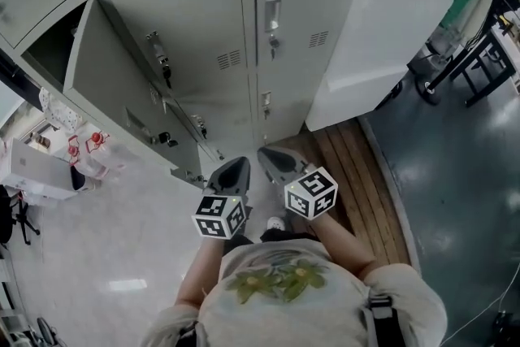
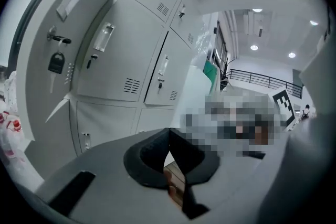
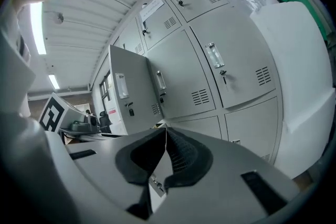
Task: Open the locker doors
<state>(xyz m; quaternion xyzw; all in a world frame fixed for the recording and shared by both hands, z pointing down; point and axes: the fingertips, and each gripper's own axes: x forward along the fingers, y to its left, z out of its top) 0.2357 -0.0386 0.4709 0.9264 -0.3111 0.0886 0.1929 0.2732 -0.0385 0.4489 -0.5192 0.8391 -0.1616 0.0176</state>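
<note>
- One locker door (image 1: 114, 85) hangs open (decent start).
- The neighbouring doors (image 1: 191, 28) look closed, so most remains.
- Jaws together, nothing held: left gripper (image 2: 168, 138) and right gripper (image 3: 165, 138).

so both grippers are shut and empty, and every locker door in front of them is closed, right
Not every door. One locker door stands open, at the left of the bank in the head view, and the right gripper view shows it swung out too. The rest is right: the left gripper and the right gripper are both shut and empty.
</note>
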